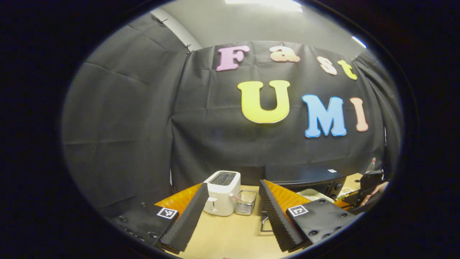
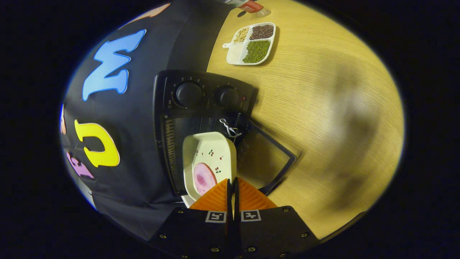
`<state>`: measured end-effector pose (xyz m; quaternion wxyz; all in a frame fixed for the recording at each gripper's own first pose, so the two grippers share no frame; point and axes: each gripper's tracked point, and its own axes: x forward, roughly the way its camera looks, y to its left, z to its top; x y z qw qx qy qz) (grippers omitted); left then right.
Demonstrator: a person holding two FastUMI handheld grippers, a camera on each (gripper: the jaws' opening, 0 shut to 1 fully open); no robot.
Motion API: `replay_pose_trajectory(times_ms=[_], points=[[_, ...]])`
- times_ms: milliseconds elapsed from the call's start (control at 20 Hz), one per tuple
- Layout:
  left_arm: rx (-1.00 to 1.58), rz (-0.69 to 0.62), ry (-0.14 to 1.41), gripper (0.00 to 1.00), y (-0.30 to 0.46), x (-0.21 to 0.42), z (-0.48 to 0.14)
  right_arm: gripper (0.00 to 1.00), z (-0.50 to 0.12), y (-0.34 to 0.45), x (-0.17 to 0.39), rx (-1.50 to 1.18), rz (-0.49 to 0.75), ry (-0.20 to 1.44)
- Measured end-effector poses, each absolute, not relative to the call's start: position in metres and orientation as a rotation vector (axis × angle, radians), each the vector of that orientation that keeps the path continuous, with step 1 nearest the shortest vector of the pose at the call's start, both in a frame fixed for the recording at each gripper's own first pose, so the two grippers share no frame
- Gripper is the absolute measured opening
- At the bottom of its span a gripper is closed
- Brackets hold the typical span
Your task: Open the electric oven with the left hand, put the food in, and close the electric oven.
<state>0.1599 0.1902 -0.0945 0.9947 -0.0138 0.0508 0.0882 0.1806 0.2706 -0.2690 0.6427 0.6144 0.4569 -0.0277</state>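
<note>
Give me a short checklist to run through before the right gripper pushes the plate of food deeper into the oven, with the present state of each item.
1. Oven door open: ok, it hangs down in front of the cavity.
2. Right gripper pinching the plate rim: ok, fingers closed together on its near edge.
3. Food lying on the plate: ok.
4. Plate lined up with the oven opening: ok, its far end is already at the cavity.
5. Plate level: cannot tell.
6. Left gripper free for closing the door: ok, open and holding nothing, near the toaster.
</note>
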Motion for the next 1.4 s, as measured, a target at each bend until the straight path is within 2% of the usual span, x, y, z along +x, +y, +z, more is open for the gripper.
replay_pose_trajectory(times_ms=[50, 100, 350, 400, 650, 700, 800, 900, 950, 1000, 1050, 1100, 1200, 1250, 1300, 1400], points=[[-0.026, 0.177, 0.106, 0.95, 0.193, 0.162, -0.097, 0.01, -0.271, 0.276, 0.186, 1.411, -0.075, 1.031], [-0.025, 0.180, 0.111, 1.00, 0.196, 0.164, -0.097, 0.01, -0.272, 0.280, 0.192, 1.425, -0.087, 1.016], [-0.031, 0.193, 0.139, 1.00, 0.208, 0.162, -0.108, 0.01, -0.276, 0.297, 0.226, 1.522, -0.158, 0.921], [-0.029, 0.195, 0.144, 1.00, 0.210, 0.163, -0.110, 0.04, -0.279, 0.299, 0.233, 1.532, -0.177, 0.914], [-0.029, 0.207, 0.160, 1.00, 0.212, 0.162, -0.114, 0.04, -0.288, 0.313, 0.255, 1.546, -0.219, 0.897], [-0.029, 0.210, 0.163, 0.91, 0.213, 0.161, -0.115, 0.04, -0.288, 0.314, 0.258, 1.542, -0.223, 0.887], [-0.025, 0.217, 0.168, 0.91, 0.214, 0.160, -0.116, 0.07, -0.283, 0.315, 0.265, 1.540, -0.202, 0.857], [-0.017, 0.218, 0.163, 1.00, 0.212, 0.160, -0.114, 0.11, -0.273, 0.320, 0.273, 1.552, -0.149, 0.815], [-0.011, 0.213, 0.159, 1.00, 0.210, 0.159, -0.113, 0.12, -0.267, 0.322, 0.270, 1.564, -0.123, 0.816], [-0.005, 0.207, 0.157, 1.00, 0.207, 0.158, -0.112, 0.22, -0.260, 0.323, 0.268, 1.580, -0.089, 0.809], [-0.003, 0.198, 0.155, 0.91, 0.202, 0.160, -0.111, 0.33, -0.254, 0.322, 0.264, 1.588, -0.051, 0.813], [-0.004, 0.192, 0.155, 0.95, 0.197, 0.162, -0.111, 0.55, -0.252, 0.322, 0.258, 1.570, -0.030, 0.828], [-0.018, 0.176, 0.151, 0.96, 0.185, 0.165, -0.110, 0.98, -0.249, 0.312, 0.247, 1.504, 0.004, 0.822], [-0.024, 0.166, 0.147, 0.91, 0.178, 0.165, -0.109, 0.98, -0.246, 0.307, 0.241, 1.468, 0.020, 0.822], [-0.028, 0.156, 0.144, 0.96, 0.171, 0.164, -0.108, 0.97, -0.244, 0.301, 0.234, 1.437, 0.042, 0.825], [-0.031, 0.133, 0.153, 0.95, 0.155, 0.163, -0.113, 0.97, -0.238, 0.290, 0.219, 1.366, 0.090, 0.844]])
